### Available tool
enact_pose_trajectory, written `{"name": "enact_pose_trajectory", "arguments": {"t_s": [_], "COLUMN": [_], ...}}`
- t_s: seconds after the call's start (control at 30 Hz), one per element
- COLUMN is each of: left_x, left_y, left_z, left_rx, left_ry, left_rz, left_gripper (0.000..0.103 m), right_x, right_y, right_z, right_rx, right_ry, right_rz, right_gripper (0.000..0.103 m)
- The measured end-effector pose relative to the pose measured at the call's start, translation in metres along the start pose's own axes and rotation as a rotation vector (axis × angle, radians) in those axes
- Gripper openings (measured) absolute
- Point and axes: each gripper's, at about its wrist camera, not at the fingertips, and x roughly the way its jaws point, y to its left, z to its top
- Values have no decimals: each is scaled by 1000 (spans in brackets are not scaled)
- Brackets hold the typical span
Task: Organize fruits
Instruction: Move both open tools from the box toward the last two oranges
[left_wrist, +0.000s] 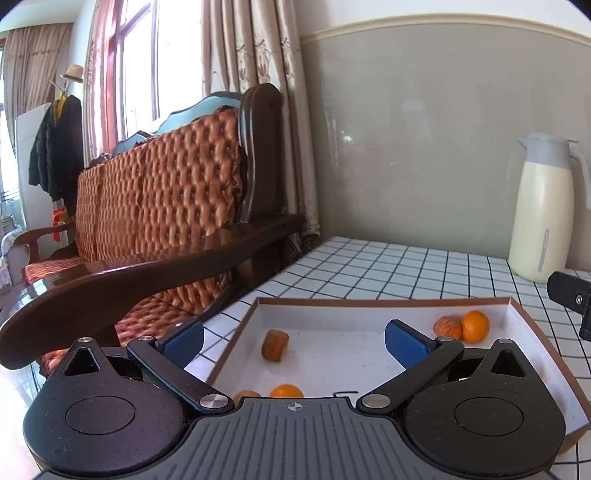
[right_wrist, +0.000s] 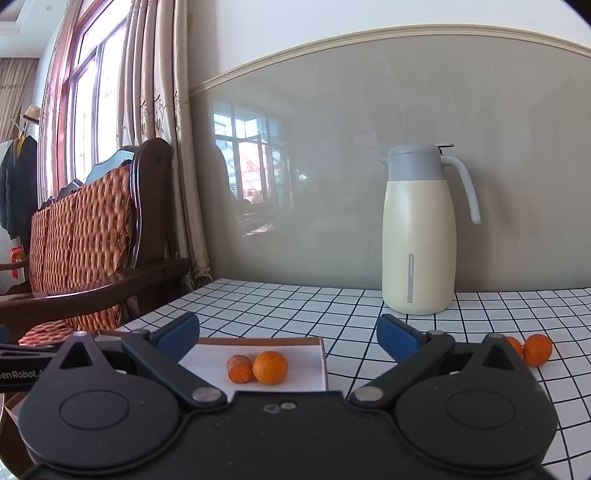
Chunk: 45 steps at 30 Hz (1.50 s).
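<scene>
Both pairs of blue-padded fingers (left_wrist: 184, 345) are spread wide with nothing between them: the left gripper (left_wrist: 294, 343) hangs over the shallow white cardboard tray with the brown rim (left_wrist: 532, 325), and the right gripper (right_wrist: 288, 341) hovers at the tray's far right corner (right_wrist: 321, 354), jaws just as wide, empty too

Inside the tray, the left wrist view shows a brownish, wrinkled cylinder-shaped fruit piece (left_wrist: 275, 345) lying alone near the middle, a round orange mandarin (left_wrist: 475, 326) touching a wrinkled orange fruit (left_wrist: 447, 328) in the far right corner, and two more orange fruits peeking over the gripper body at the near edge, one of them a bright mandarin (left_wrist: 286, 390)

Now look right: out on the white tablecloth with the black grid (right_wrist: 295, 302), two small orange mandarins (right_wrist: 537, 349) sit touching each other, well outside the tray, one half hidden behind the right gripper's arm. A cream thermos jug with a grey lid and handle (right_wrist: 417, 236) stands further back by the wall

My read: this is the gap between drops, most of the fruit already in, two left. Next up is likely the right gripper's call, swinging right, straddling the nearer mandarin and closing gently, since a round fruit rolls and its neighbour sits tight against it
</scene>
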Motion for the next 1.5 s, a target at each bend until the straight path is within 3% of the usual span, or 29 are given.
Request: {"name": "enact_pose_trajectory", "arguments": {"t_s": [0.57,1.07,1.5], "left_x": [-8,-26,-37], "left_y": [-39,-106,-189], "left_z": [0,3,1], "left_rx": [34,85,152], "left_ry": [9,-7,20], "left_rz": [-74,-233,-377], "left_gripper": [103,103,103], "right_x": [-12,-32,-39], "right_y": [-26,-95,-164], "right_z": [-4,-6,-15], "right_rx": [-42,4,96], "right_ry": [29,56,140], "right_rz": [-42,-175,-305], "right_gripper": [97,97,67]}}
